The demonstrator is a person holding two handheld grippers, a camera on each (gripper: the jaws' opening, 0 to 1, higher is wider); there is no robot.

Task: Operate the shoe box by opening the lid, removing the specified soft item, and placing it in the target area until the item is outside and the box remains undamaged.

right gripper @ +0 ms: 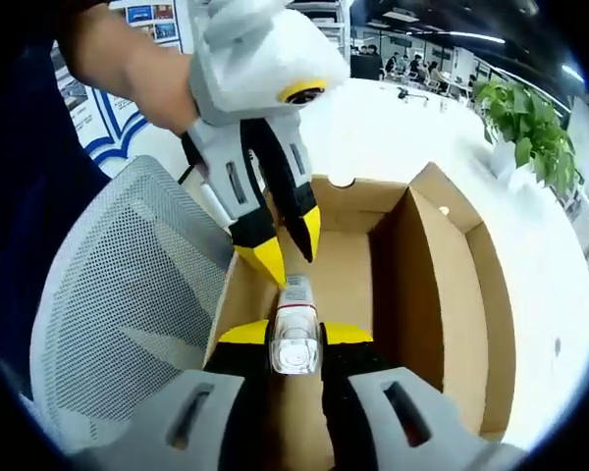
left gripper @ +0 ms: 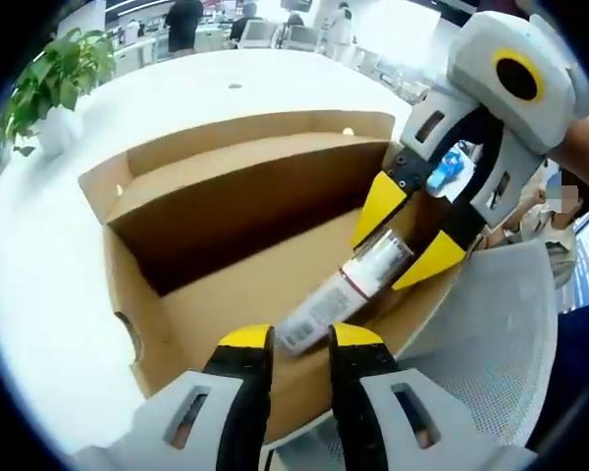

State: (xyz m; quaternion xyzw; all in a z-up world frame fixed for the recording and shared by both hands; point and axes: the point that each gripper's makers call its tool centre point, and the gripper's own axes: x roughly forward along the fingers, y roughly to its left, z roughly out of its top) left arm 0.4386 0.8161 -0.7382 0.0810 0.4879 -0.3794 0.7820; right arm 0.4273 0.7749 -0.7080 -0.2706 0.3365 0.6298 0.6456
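Observation:
An open brown cardboard shoe box point(left gripper: 128, 294) point(right gripper: 452, 275) lies on a white table, with an inner flap standing up inside it. A white tube point(left gripper: 339, 294) point(right gripper: 294, 324) with a red band and a clear cap slants up from the box floor. My right gripper point(right gripper: 294, 336) point(left gripper: 404, 235) is shut on the tube's cap end. My left gripper point(left gripper: 301, 337) point(right gripper: 290, 250) hovers at the tube's lower end, its yellow tips a small gap apart on either side of that end; whether they touch it is unclear.
A white mesh chair back point(left gripper: 491, 324) point(right gripper: 128, 294) presses against the box's near side. A potted plant point(left gripper: 49, 78) point(right gripper: 525, 118) stands on the white table point(left gripper: 39, 294) beyond the box. A person's arm point(right gripper: 118, 59) holds the left gripper. People stand far behind.

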